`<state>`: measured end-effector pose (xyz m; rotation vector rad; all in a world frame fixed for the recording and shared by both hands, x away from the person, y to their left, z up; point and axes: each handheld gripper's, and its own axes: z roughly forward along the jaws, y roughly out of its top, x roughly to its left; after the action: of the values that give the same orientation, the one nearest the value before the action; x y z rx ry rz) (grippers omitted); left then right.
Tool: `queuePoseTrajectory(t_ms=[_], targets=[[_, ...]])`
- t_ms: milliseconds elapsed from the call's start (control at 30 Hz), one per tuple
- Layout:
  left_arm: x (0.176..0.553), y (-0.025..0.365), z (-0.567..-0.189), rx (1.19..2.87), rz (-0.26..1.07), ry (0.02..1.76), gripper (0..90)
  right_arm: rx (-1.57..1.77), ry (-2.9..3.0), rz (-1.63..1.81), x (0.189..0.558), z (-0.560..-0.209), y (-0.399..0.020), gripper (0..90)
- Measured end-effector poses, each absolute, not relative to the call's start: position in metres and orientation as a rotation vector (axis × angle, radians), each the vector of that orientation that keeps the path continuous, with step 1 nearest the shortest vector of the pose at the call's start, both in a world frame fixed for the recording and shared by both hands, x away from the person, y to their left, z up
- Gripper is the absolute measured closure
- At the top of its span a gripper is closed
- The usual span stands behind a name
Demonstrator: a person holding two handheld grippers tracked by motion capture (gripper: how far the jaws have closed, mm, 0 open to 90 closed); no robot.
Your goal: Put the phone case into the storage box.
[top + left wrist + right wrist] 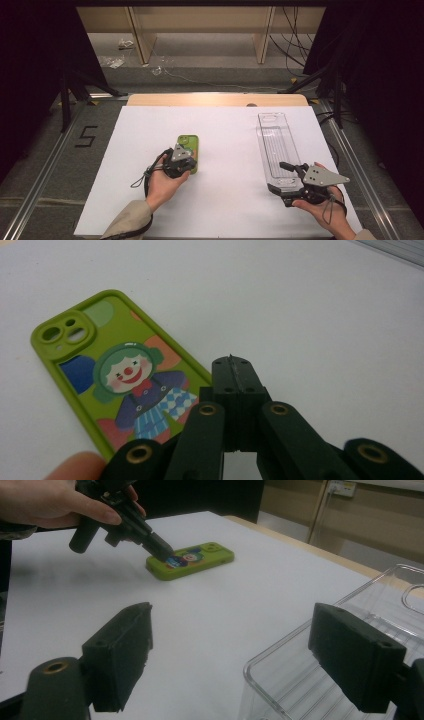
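Observation:
A green phone case [189,145] printed with a clown lies face up on the white sheet, left of centre. My left gripper [186,168] points down at the case's near end; in the left gripper view its jaws [231,364] are pressed together with nothing between them, just off the edge of the case [125,375]. A clear plastic tray [275,140] lies lengthwise on the right. My right gripper [285,179] sits at the tray's near end with its jaws wide apart [235,645], one pad over the tray's corner [280,690] and not pressing it.
The white sheet [225,200] covers most of the wooden table [215,100]. Metal rails run along both sides. A "5" marking [86,136] sits on the floor at left, and cables and shelving stand beyond the far edge.

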<state>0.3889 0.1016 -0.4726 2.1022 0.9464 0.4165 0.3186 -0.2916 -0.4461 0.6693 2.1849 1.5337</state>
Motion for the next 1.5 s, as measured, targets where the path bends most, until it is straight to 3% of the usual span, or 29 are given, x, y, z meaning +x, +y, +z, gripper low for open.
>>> queuePoseTrajectory(t_ms=[700,1500], targets=[[0.403,0.078,-0.486,2.219,0.399,0.936,89.8,0.67,2.186,1.539,0.318,-0.446,-0.292,19.0],[0.401,0.112,-0.486,2.239,0.392,1.026,89.7,0.675,2.187,1.54,0.319,-0.446,-0.293,19.5]])
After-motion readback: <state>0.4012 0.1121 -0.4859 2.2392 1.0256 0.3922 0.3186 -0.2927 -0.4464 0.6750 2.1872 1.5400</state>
